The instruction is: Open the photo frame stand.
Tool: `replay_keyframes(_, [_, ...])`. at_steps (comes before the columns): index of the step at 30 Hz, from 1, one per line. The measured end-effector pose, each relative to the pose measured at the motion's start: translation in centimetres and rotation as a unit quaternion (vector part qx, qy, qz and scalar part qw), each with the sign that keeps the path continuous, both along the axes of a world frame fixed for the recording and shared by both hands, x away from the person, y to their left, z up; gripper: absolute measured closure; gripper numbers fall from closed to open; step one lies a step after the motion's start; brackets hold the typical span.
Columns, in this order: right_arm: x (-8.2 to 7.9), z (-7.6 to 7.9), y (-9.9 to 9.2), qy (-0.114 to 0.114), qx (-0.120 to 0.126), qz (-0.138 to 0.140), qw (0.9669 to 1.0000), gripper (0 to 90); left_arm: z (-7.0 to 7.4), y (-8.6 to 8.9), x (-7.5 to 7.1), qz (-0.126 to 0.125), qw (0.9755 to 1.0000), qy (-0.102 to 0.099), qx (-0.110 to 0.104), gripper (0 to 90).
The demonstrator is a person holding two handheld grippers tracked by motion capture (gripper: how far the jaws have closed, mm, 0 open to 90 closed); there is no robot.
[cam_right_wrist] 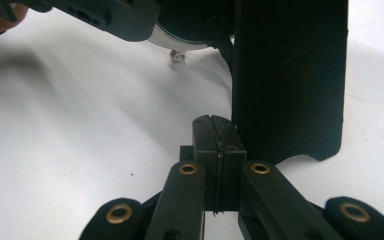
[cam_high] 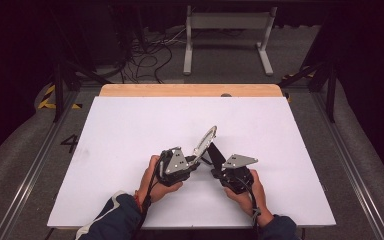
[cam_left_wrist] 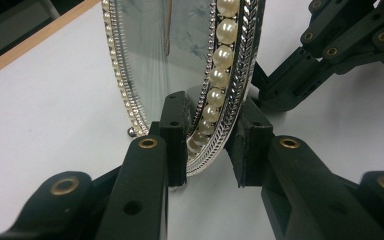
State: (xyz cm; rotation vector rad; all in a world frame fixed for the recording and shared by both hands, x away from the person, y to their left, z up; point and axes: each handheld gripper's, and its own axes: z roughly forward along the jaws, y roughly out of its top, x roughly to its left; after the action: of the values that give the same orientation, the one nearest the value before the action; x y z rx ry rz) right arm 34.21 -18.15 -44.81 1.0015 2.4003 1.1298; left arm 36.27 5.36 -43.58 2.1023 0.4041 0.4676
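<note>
Two grippers flank the mirror (cam_high: 206, 142) on the table (cam_high: 130, 150): its rim, long axis up and away, is loosely straddled by the left gripper (cam_left_wrist: 207, 150), while the right gripper (cam_right_wrist: 219, 145) (pressed shut, empty) is kept beside the black stand (cam_right_wrist: 290, 75).

A single marking can be read: a dark numeral "4" (cam_high: 69, 143) on the grey floor at the left of the high view, just beside the white table's (cam_high: 130, 125) left edge and the metal rail. Yellow-and-black hazard stripes (cam_high: 47, 97) sit on the floor above it, toward the upper left, without any wording. Both gripper views carry no legible text, label or brand.
</note>
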Motion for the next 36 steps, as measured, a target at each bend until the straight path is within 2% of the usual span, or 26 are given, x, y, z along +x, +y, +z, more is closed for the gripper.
replay_keyframes(9, [0.6, -0.3, -0.9, 0.003, -0.003, -0.006, 1.0, 90.0, -0.2, -0.3, 0.1, -0.009, 1.0, -0.004, -0.002, 69.7])
replay_keyframes(21, [1.0, -0.4, -1.6, -0.005, -0.007, -0.002, 1.0, 90.0, -0.3, -0.4, 0.4, -0.022, 0.9998, -0.002, -0.002, 68.1])
replay_keyframes(27, [1.4, -0.5, -2.3, -0.015, -0.007, -0.025, 0.9995, 90.0, -0.2, -0.1, 0.3, -0.032, 0.9995, 0.004, 0.005, 69.2])
replay_keyframes(32, [1.7, -0.6, -2.7, -0.016, -0.001, -0.03, 0.9994, 90.0, -0.2, 0.1, 0.1, -0.038, 0.9992, 0.007, 0.009, 69.2])
replay_keyframes(36, [1.6, -0.5, -2.4, -0.018, -0.002, -0.031, 0.9994, 89.2, 0.2, 1.0, 0.1, -0.034, 0.9993, 0.012, 0.011, 65.8])
